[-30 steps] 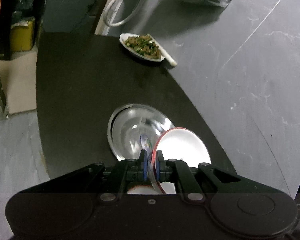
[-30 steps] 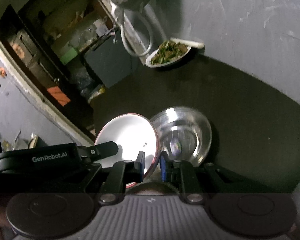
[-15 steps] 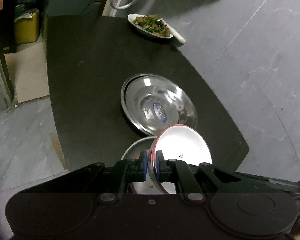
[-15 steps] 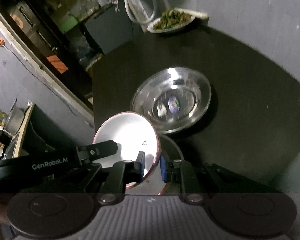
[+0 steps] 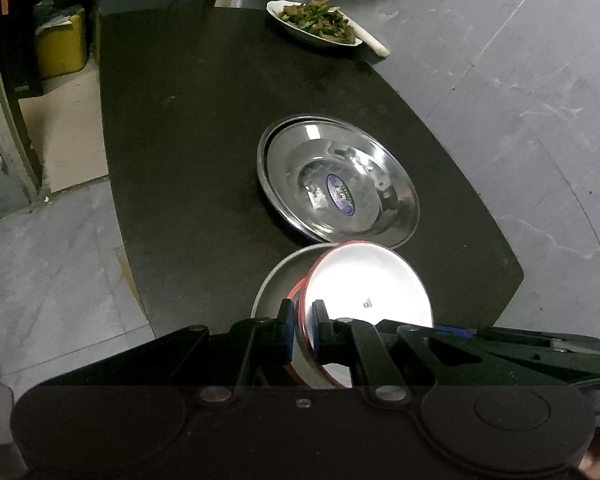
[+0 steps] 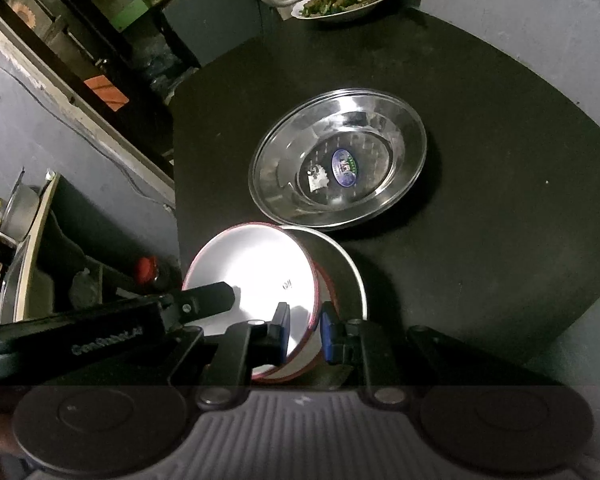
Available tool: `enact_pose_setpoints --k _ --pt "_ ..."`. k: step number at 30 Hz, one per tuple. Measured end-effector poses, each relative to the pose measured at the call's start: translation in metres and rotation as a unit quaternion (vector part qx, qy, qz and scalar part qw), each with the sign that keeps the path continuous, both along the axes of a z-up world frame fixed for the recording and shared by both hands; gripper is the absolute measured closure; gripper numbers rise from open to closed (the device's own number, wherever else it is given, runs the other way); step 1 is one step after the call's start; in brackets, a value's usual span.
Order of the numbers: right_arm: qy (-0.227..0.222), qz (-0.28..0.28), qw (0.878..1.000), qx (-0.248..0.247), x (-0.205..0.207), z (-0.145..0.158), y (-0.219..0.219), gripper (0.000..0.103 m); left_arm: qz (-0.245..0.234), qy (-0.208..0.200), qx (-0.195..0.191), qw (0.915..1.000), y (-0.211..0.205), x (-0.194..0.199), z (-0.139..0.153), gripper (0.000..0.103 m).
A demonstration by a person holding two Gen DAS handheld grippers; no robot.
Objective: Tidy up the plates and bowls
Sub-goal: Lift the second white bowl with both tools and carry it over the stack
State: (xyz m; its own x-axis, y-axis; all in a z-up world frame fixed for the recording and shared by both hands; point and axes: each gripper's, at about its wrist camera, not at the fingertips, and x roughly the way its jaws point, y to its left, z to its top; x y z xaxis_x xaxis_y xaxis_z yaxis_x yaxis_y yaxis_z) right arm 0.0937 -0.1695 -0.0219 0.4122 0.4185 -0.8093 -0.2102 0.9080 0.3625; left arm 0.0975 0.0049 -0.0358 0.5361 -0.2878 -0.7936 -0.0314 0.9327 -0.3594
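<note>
A white bowl with a red rim (image 5: 368, 284) (image 6: 256, 272) is held by both grippers at opposite sides of its rim. My left gripper (image 5: 302, 330) is shut on the rim. My right gripper (image 6: 305, 334) is shut on the rim too. The bowl hangs tilted over a grey plate (image 5: 272, 284) (image 6: 344, 264) on the black table. A stack of steel plates (image 5: 336, 184) (image 6: 340, 160) with a blue sticker lies just beyond it.
A white dish of cooked greens (image 5: 316, 26) (image 6: 344, 0) sits at the table's far edge. The black table (image 5: 188, 140) (image 6: 500, 160) ends close on the near side. A red-capped bottle (image 6: 148, 270) and shelves stand to the left, below table level.
Both grippers have pulled back and risen with the bowl. The steel plates now lie farther off, and the grey plate has come into view under the bowl.
</note>
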Motion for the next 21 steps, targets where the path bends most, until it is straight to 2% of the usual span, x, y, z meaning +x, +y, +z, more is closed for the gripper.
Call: enact_pose_setpoints --k 21 --pt "0.012 0.033 0.999 -0.022 0.005 0.001 0.012 0.084 -0.001 0.022 0.027 0.9994 -0.005 0.004 -0.005 0.093"
